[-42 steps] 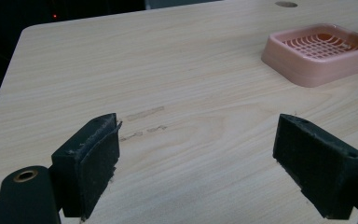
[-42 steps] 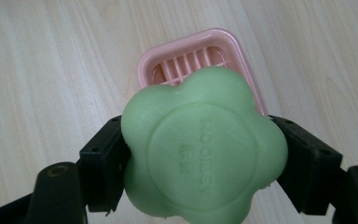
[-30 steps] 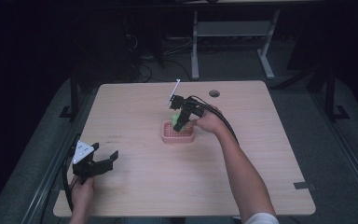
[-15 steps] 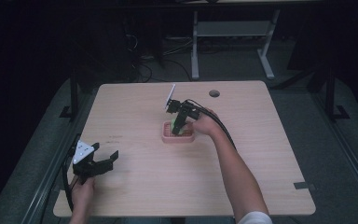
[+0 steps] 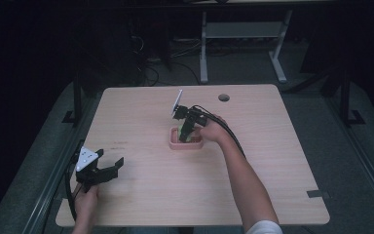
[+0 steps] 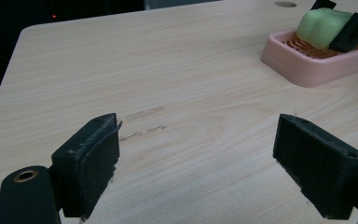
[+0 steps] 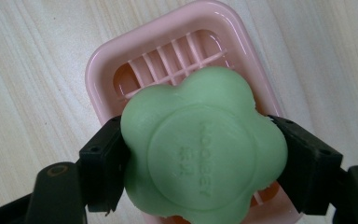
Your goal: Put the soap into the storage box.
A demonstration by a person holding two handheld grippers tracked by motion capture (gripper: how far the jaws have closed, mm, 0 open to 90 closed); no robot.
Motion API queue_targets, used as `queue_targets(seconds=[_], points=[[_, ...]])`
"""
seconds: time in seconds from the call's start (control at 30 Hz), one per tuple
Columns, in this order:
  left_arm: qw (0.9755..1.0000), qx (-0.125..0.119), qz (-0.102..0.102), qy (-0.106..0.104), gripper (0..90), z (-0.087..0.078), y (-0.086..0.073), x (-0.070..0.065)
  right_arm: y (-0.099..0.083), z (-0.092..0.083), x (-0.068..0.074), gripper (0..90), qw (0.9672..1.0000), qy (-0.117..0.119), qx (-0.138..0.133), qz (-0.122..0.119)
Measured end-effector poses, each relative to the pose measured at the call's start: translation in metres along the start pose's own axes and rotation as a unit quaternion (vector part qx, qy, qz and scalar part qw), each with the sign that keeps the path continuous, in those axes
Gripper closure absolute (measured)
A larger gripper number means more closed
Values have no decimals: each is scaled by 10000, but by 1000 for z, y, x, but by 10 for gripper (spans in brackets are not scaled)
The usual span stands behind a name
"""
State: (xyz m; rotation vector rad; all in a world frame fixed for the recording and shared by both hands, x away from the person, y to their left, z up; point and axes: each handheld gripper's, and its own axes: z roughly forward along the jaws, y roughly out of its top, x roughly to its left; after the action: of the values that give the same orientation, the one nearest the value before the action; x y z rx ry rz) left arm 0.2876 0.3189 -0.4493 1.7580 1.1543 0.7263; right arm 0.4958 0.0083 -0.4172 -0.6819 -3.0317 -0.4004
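Observation:
A pink soap dish (image 5: 175, 143) (image 7: 107, 65) (image 6: 303, 70) sits near the middle of the wooden table. My right gripper (image 5: 188, 129) (image 7: 200, 161) is shut on a green flower-shaped soap (image 7: 200, 149) (image 6: 324, 25) and holds it low inside the dish, just over its slatted floor. Both jaws press the soap's sides. Far off at the table's front left, my left gripper (image 5: 108, 168) (image 6: 205, 163) stands open over bare wood, with nothing between its jaws.
A round cable hole (image 5: 223, 97) lies at the back of the table (image 5: 272, 161). Faint scuff marks (image 6: 142, 122) show on the wood ahead of the left gripper. Dark floor and a desk frame (image 5: 204, 44) lie beyond the far edge.
My right gripper has moved slightly left and lower with the soap, bringing it down into the pink dish. The left gripper has stayed where it was.

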Motion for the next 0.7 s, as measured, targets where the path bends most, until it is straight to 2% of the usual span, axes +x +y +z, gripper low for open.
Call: queue_targets(seconds=[0.7], points=[[10000, 10, 6, -12, 142, 0, 0, 0, 1, 1, 1, 249, 10000, -98, 16, 4]])
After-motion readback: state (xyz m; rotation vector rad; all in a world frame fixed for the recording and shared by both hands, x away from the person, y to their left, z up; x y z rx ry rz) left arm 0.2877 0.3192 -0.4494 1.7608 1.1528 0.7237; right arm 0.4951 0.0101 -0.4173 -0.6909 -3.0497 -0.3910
